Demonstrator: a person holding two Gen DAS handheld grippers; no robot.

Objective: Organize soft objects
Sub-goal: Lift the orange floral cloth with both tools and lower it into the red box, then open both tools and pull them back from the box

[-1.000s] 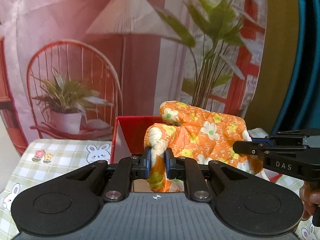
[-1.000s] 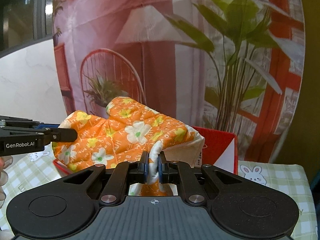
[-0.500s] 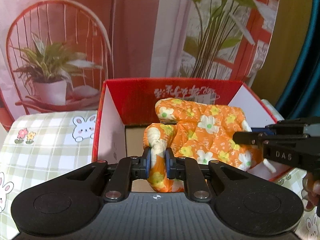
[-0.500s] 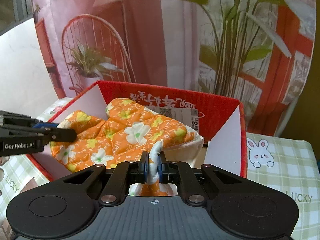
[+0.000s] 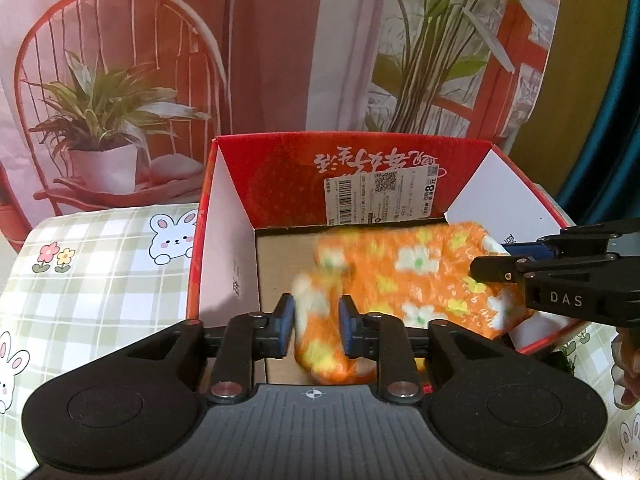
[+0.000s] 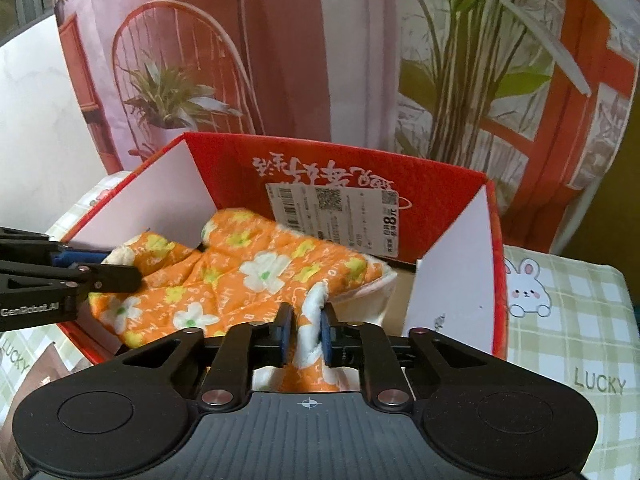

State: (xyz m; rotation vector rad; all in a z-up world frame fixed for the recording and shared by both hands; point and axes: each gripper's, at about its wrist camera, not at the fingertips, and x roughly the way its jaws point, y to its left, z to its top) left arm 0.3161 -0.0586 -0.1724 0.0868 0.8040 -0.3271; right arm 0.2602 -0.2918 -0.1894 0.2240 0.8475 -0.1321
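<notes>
1. The orange floral mitt [image 6: 256,276] lies inside the red box [image 5: 280,168].
2. Left gripper [image 5: 316,326], at the mitt's six o'clock edge: jaws opening, cloth between, pads clear.
3. Right gripper [image 6: 306,334]: jaws opening, white cuff between them.

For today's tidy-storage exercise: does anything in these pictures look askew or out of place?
Yes. The orange floral oven mitt lies crumpled and slanted in the red cardboard box, one end draped over the box's low near edge. The left gripper and right gripper are opening their jaws, with folds of the mitt between them. Nothing looks spilled or damaged.
</notes>
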